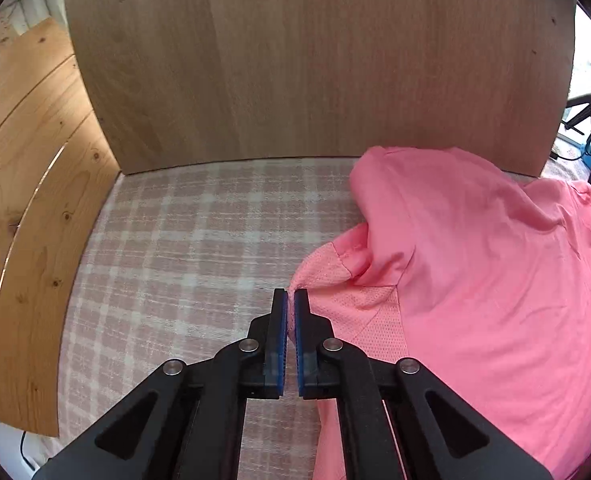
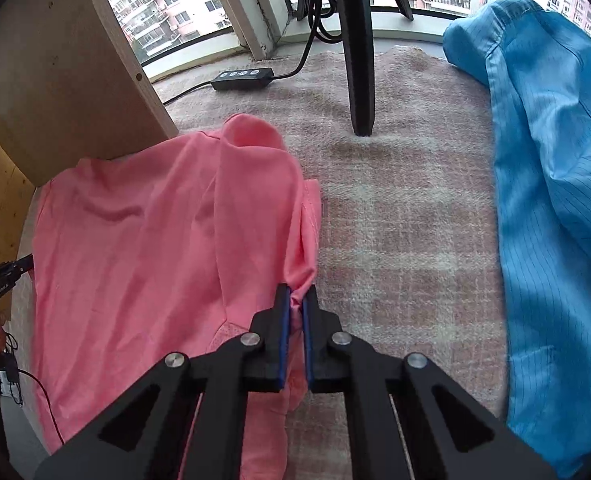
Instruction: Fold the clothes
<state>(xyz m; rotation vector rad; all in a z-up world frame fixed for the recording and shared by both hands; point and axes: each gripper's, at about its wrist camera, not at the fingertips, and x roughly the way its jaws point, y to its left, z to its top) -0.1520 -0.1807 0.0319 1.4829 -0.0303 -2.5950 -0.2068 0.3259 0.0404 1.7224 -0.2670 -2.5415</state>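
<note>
A pink shirt (image 1: 475,280) lies crumpled on a worktop (image 1: 183,248) covered with a pale pink-and-white checked cloth. The fabric is mostly smooth and plain, rumpled into soft ridges and folds, with a panel of fine mesh (image 1: 359,312) in the same pink along the near edge in the left wrist view. One part is bunched up higher toward the back, close to an upright wooden board (image 1: 295,60) that stands at the far edge of the cloth.

The left tool (image 1: 291,296) is clamped on a corner of the shirt at its mesh edge: a thin pinch of pink cloth shows between the blue pads, which stand almost together. The right tool (image 2: 298,294) is likewise closed on the shirt, gripping a gathered tuck of the opposite edge, with fabric puckering up between its blue pads. In the right wrist view the shirt (image 2: 155,240) spreads out to the left of that tool, flat in the middle and wrinkled at the rim.

To the right, well apart from the shirt, lies a blue garment (image 2: 551,200) with fine stripes. Beyond the shirt a black stand leg (image 2: 359,60) rests on the cloth, and a black controller (image 2: 242,78) with its cable lies near the window (image 2: 167,4).
</note>
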